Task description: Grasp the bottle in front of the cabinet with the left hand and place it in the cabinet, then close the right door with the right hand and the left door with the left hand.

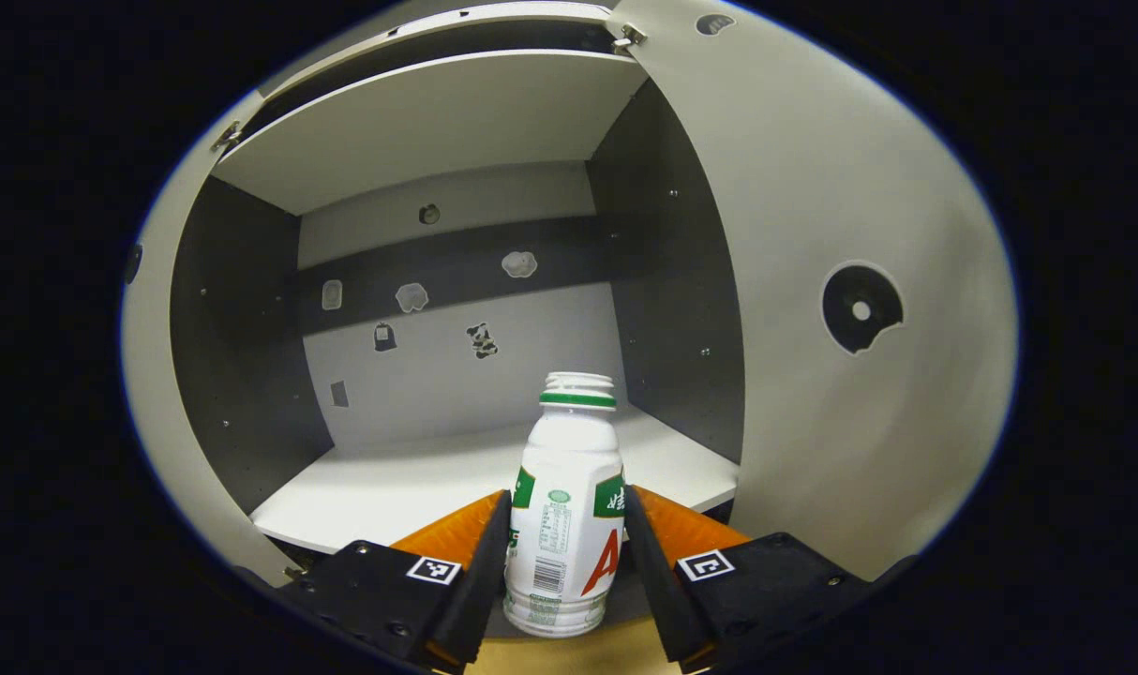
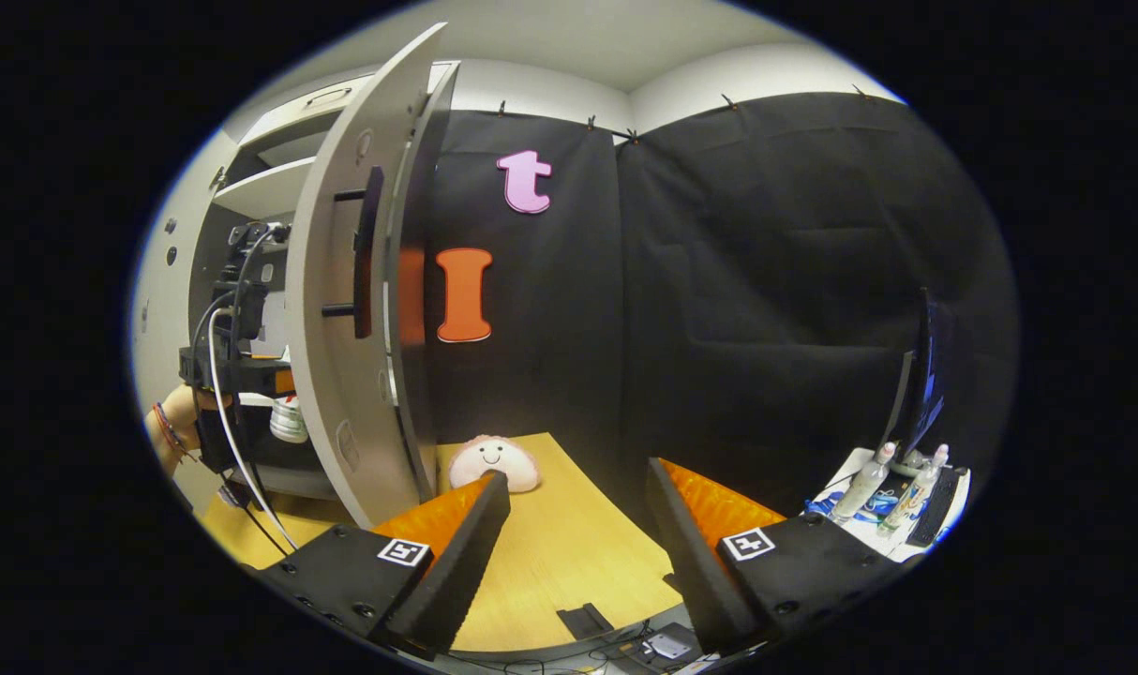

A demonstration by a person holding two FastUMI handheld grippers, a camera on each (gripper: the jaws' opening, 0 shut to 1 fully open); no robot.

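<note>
The cabinet (image 1: 456,122) is seen with both doors swung wide, so that its lower shelf (image 1: 410,478) is open to receive the bottle. In the left gripper view the right door (image 1: 841,281) stands close on the right, and the left door (image 1: 152,375) is seen edge-on at the left. In the right gripper view the right door (image 2: 344,319) is presented with its handle (image 2: 367,253) outward, which would leave it free to be pushed shut once the bottle is stowed.

The table (image 2: 550,553) carries a small smiling plush (image 2: 494,461) beside the door.

The left tool (image 1: 565,562) is clenched on the bottle (image 1: 565,506), both fingers pressed against its lower body; the bottle is held upright, cap up, just in front of the shelf edge, seemingly so it can be set down standing. Placement is judged not yet done. In the right gripper view the left tool (image 2: 241,370) is seen at the cabinet mouth.

The right tool (image 2: 576,553) is held released and empty above the table, well apart from the door, apparently kept clear until closing is due.
</note>
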